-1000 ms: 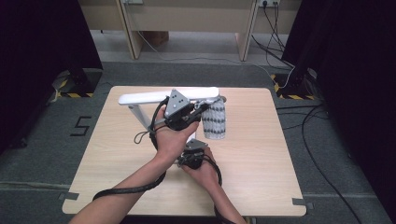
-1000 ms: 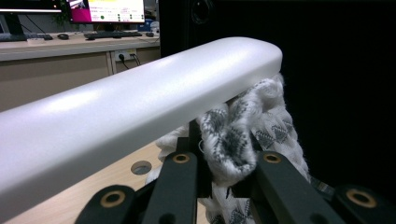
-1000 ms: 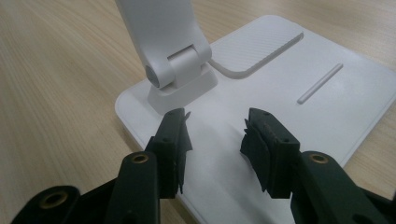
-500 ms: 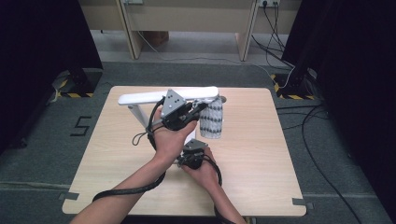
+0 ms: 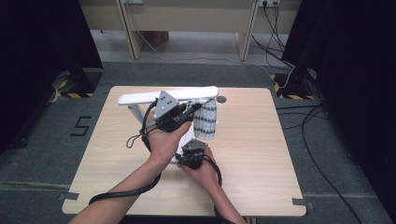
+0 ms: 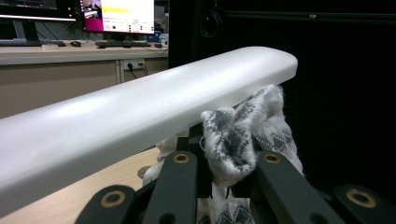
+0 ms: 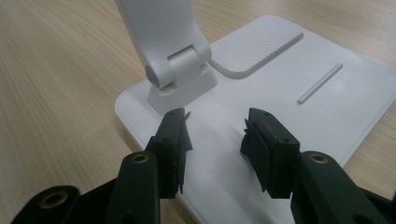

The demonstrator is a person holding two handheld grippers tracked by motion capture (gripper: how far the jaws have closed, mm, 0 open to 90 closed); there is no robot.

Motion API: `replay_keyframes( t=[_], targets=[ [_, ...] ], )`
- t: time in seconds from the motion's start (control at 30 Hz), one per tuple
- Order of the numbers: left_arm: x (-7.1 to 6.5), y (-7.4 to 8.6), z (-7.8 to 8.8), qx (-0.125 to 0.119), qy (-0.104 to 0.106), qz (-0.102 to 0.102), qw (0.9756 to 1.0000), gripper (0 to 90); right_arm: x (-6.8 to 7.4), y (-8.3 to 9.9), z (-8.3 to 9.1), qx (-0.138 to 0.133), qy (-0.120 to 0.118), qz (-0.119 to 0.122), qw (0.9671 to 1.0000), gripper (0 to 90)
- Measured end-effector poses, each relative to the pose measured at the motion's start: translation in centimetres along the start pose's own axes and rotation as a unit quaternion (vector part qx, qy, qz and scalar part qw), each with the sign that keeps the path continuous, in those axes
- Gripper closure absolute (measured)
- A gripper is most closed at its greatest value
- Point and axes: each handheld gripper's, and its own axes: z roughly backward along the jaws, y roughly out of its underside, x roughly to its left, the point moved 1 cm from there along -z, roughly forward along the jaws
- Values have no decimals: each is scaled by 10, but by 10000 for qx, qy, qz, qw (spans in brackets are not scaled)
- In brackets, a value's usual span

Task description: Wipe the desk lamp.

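Note:
A white desk lamp stands on the table, its long bar head (image 5: 140,98) level above the top. In the left gripper view the bar head (image 6: 140,116) crosses just ahead of the jaws. A grey-and-white patterned knit sock (image 5: 206,122) hangs at the bar's right end. My left gripper (image 5: 195,108) is shut on the sock's bunched upper edge (image 6: 233,140), just under the bar. My right gripper (image 7: 215,135) is open, low over the lamp's flat white base (image 7: 327,107), its jaws facing the hinge (image 7: 182,70) with nothing between them. In the high view the right gripper (image 5: 187,147) is partly hidden by the left hand.
The wooden table (image 5: 261,154) has bare room to the right and left of the lamp. A round cable hole (image 5: 221,99) sits near the far edge. Black cables trail from both grippers across the front of the table. Cables lie on the floor (image 5: 327,121) to the right.
The left gripper and the sock have edged slightly left along the bar. The right gripper has stayed where it was.

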Motion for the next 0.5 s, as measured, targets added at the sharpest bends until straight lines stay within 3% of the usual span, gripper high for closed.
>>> replay_keyframes(
  t=[0.5],
  targets=[
    [17,5,13,-31,-161,109,9998,824,0,0,0,-18,0,22,10000,583]
  ],
)
